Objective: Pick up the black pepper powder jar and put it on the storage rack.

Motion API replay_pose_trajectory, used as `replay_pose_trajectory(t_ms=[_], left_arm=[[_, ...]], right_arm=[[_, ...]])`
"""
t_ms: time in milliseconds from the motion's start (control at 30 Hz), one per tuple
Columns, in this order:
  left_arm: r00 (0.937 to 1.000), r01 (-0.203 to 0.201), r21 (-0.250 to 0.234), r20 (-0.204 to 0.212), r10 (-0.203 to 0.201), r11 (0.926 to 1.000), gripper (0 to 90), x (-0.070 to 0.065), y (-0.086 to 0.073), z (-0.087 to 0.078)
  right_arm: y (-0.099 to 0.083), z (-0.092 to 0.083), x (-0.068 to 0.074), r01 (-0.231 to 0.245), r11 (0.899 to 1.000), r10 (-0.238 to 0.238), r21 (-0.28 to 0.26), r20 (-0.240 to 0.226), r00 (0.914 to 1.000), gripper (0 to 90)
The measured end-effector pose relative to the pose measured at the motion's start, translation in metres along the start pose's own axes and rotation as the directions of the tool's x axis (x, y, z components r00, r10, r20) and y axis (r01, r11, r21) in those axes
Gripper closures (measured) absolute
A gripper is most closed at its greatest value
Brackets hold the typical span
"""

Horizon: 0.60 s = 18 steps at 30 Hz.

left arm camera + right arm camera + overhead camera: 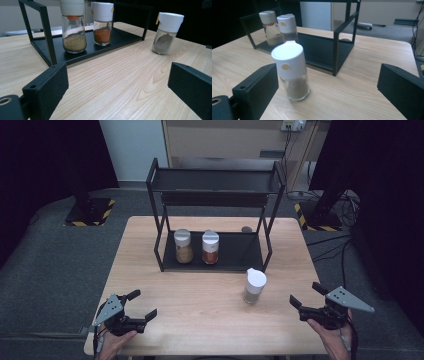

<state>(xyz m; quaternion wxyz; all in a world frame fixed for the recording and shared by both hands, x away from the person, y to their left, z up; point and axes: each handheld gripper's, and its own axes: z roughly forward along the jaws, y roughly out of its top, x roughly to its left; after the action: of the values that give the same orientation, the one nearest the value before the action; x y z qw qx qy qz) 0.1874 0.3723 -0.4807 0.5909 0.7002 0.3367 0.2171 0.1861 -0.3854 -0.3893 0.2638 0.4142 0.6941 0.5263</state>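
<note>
I've got left gripper [141,304] lower left, right gripper [306,296] lower right, both jaws apart, empty. Grey jar [254,286] stands centre-right, bare table [200,310] around it, rack [214,251] just beyond.

Grey carpet floor [50,265] all round table. Light wood cabinet [225,140] at back, white wall panel [131,150] to its left. White plug box [293,125] up on cabinet, wires hang down from it. Black curtain [45,155] on far left, another black curtain [385,175] on far right. Two black stand feet with yellow-black stripes: left foot [90,212], right foot [320,217]. Black cables [335,250] snake over floor near right foot
</note>
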Motion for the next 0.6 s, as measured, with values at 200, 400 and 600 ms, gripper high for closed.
replay_pose_trajectory(t_ms=[200, 400, 600], left_arm=[[1.0000, 0.000, -0.001, -0.003, 0.000, 1.0000, 2.0, 0.000, 0.000, 0.000], [1.0000, 0.001, -0.004, -0.006, -0.001, 1.0000, 1.8, 0.000, 0.000, -0.001], [1.0000, 0.002, -0.005, -0.009, -0.002, 1.0000, 1.5, 0.000, 0.000, -0.001]], right_arm=[[0.016, 0.006, 0.004, 0.011, 1.000, -0.011, 0.002, -0.020, 0.9997, 3.8], [0.027, 0.017, 0.009, 0.012, 1.000, -0.012, 0.008, -0.049, 0.9987, 3.8], [0.036, 0.028, 0.015, 0.027, 0.999, -0.026, 0.019, -0.070, 0.9972, 3.8]])
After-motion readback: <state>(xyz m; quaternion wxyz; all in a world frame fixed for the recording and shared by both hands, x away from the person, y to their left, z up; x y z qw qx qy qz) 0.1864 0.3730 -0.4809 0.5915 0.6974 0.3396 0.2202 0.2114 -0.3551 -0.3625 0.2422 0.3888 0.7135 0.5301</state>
